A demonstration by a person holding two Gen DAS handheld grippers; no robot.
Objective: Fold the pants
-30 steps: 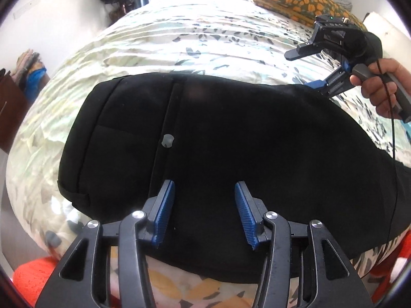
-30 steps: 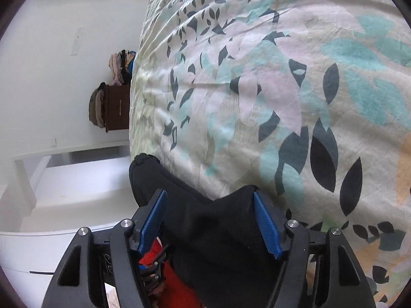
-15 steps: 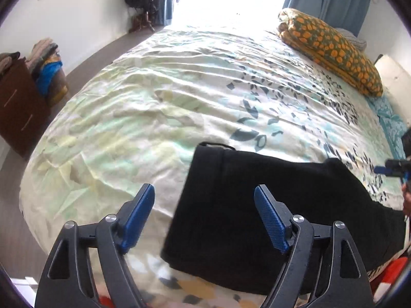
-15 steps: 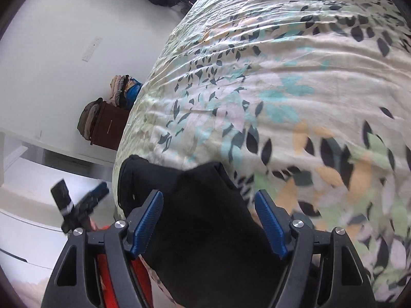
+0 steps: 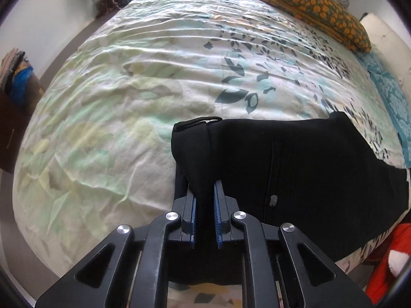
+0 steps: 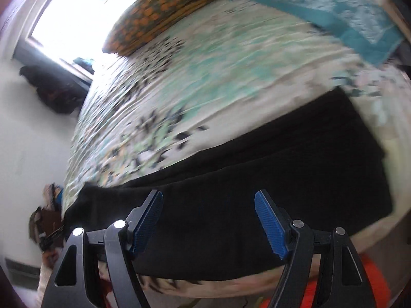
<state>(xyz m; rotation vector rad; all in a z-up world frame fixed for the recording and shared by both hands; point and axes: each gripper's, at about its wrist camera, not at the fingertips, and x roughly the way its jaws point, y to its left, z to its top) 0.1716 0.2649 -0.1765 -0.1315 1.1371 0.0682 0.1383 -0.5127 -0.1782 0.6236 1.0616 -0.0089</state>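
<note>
Left gripper (image 5: 205,192): jaws drawn nearly together, blue ribbed pads (image 5: 218,215) parallel, a fold of the black pants' (image 5: 308,169) waistband end pinched between them; black linkage arms angled inward toward the tips; aimed forward and slightly downward. Right gripper (image 6: 208,205): jaws spread wide, blue pads (image 6: 269,228) splayed outward and clear of any cloth between them; hovering above the pants; view motion-blurred and tilted.

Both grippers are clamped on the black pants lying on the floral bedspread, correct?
Only partly. The left gripper is shut on the black pants, but the right wrist view shows the right gripper open above them. They do lie on the floral bedspread.
</note>
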